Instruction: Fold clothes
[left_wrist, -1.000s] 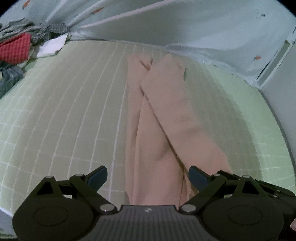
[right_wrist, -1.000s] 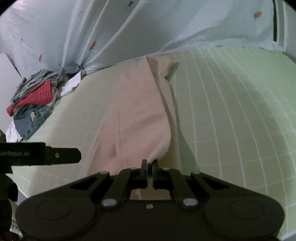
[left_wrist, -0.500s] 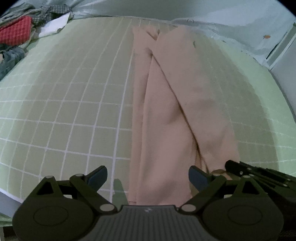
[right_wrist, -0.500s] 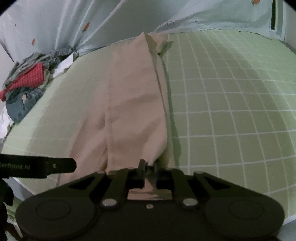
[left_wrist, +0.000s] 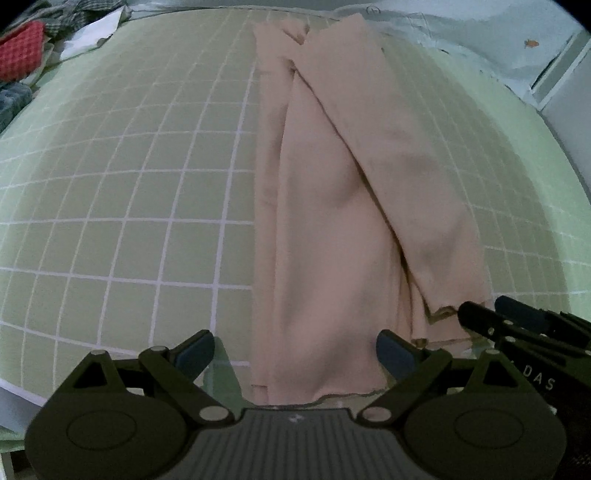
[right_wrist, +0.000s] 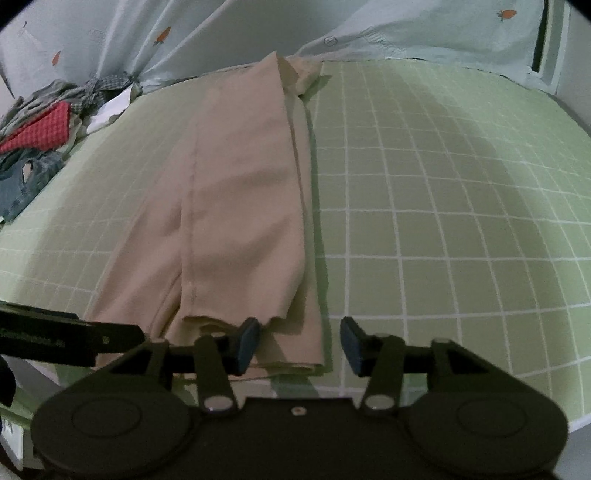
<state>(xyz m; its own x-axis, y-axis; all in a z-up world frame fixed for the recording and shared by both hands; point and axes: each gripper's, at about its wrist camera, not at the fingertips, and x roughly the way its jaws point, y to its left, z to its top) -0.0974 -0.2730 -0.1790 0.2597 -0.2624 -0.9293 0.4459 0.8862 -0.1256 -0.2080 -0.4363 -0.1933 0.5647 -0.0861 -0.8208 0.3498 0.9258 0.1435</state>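
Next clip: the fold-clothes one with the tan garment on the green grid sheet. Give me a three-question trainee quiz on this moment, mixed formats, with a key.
1. True or false: the right gripper is clamped on the tan garment.
2. Multiple choice: the pile of other clothes lies at the sheet's (A) far left, (B) far right, (C) near edge under the grippers.
3. Fill in: the left gripper is ____, with the garment's near hem between its fingertips.

Key:
1. False; its jaws stand apart, one fingertip over the hem.
2. A
3. open
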